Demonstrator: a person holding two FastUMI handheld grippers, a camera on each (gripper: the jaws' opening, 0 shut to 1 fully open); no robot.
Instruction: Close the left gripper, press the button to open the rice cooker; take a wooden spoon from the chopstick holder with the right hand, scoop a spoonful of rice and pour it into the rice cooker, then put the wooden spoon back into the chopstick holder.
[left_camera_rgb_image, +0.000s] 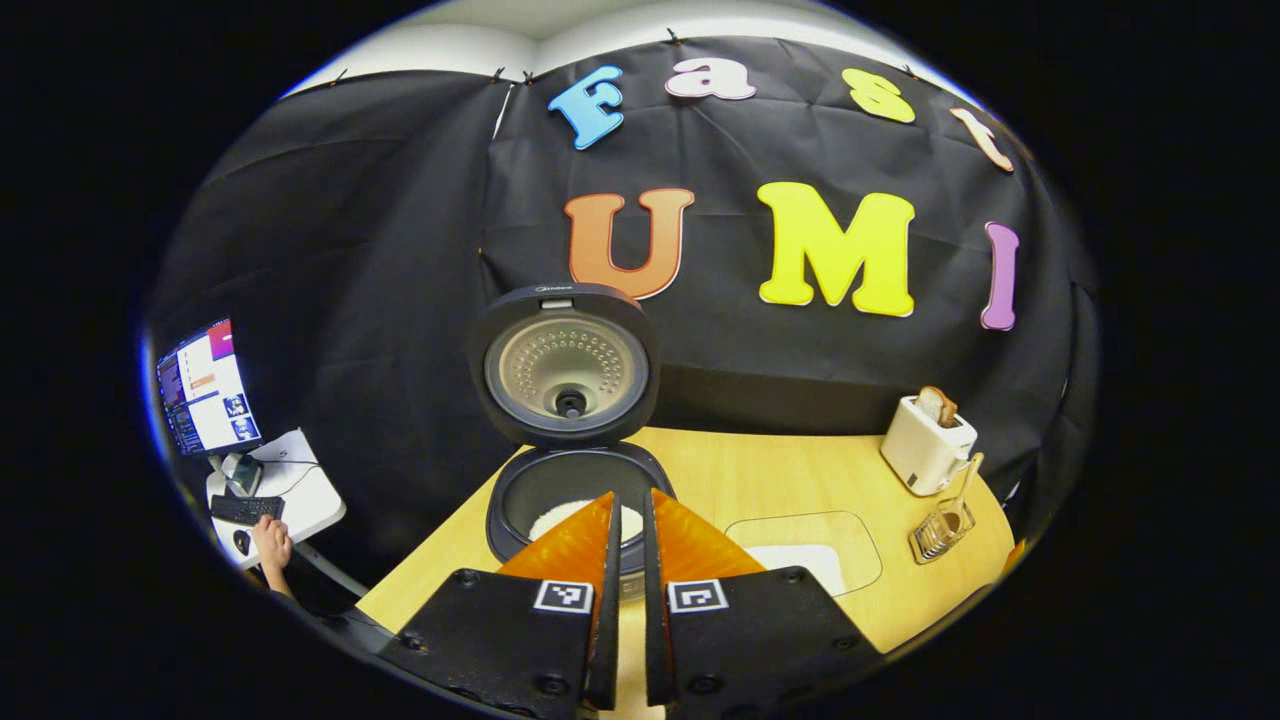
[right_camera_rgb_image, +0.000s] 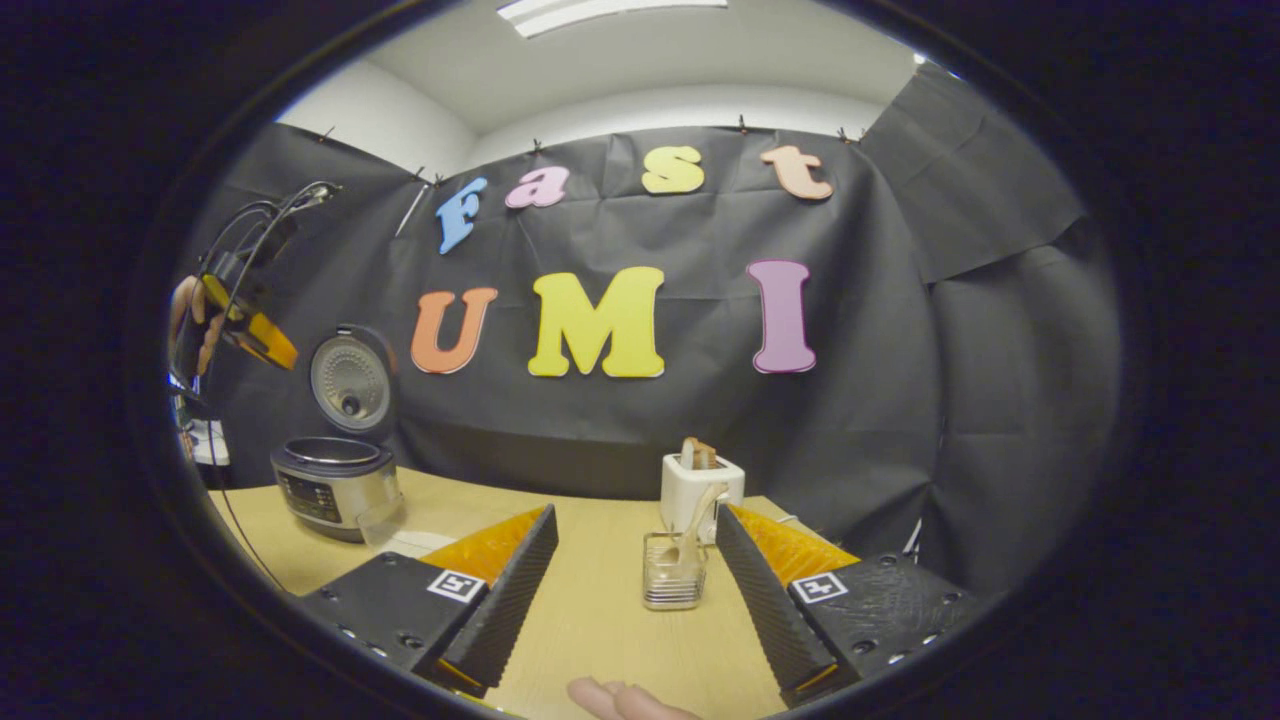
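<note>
Rice cooker open; spoon in its holder.

We find the table (right_camera_rgb_image: 600, 590) bearing the rice cooker (left_camera_rgb_image: 572, 470) at 12 o'clock of the left gripper (left_camera_rgb_image: 629, 515), lid raised, rice inside. That gripper is clenched on nothing. The right gripper (right_camera_rgb_image: 632, 535) stands released, holder (right_camera_rgb_image: 673, 572) and wooden spoon (right_camera_rgb_image: 697, 515) at its 12 o'clock, before the toaster (right_camera_rgb_image: 700, 490).
</note>
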